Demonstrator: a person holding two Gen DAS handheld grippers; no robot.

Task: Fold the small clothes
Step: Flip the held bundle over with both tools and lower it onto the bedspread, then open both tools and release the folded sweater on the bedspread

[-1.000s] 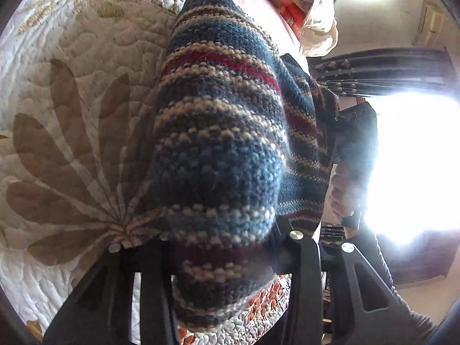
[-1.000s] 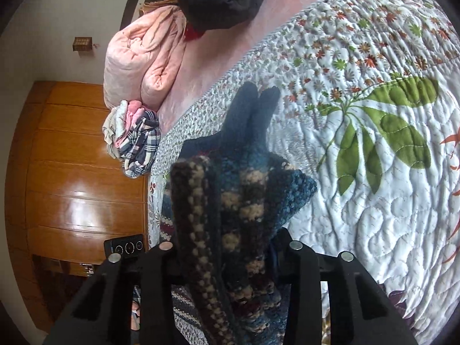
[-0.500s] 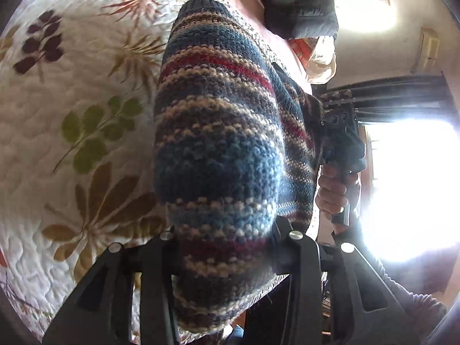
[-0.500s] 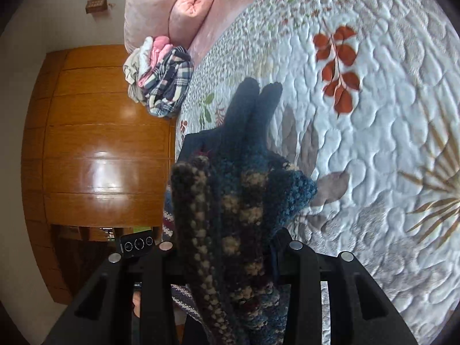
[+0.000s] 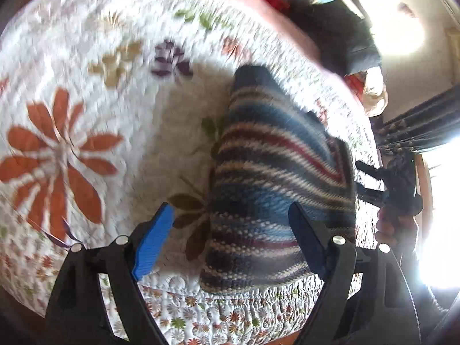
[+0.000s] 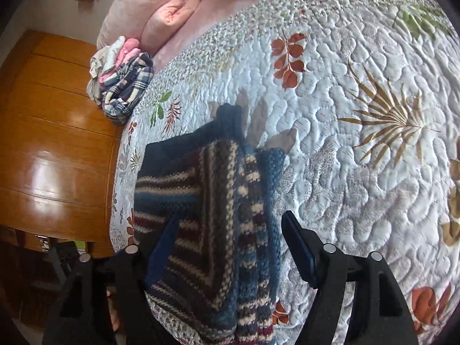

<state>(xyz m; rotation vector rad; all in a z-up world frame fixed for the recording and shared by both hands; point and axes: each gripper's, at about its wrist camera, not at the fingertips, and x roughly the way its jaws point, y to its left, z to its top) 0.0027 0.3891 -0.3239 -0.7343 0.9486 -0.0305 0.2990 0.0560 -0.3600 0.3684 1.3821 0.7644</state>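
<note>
A small knitted sweater [image 5: 267,178] with blue, cream and dark red stripes lies folded on the quilted bedspread [image 5: 86,72], near the bed's edge. My left gripper [image 5: 233,215] is open above it, blue pads apart, the right pad over the knit. In the right wrist view the same sweater [image 6: 218,215] lies doubled between the spread fingers of my open right gripper [image 6: 230,224]. The other gripper, with a hand on it, shows in the left wrist view at the sweater's far right side [image 5: 399,184]. The left view is blurred by motion.
A pile of folded clothes [image 6: 123,80] sits at the bed's far corner beside a pink duvet [image 6: 155,3]. A wooden wardrobe [image 6: 51,132] stands left of the bed. Dark clothing [image 5: 339,28] lies at the bed's far end. Bright window glare fills the right.
Both grippers were shut on the lifted sweater; now both have opened and the sweater lies folded on the quilt.
</note>
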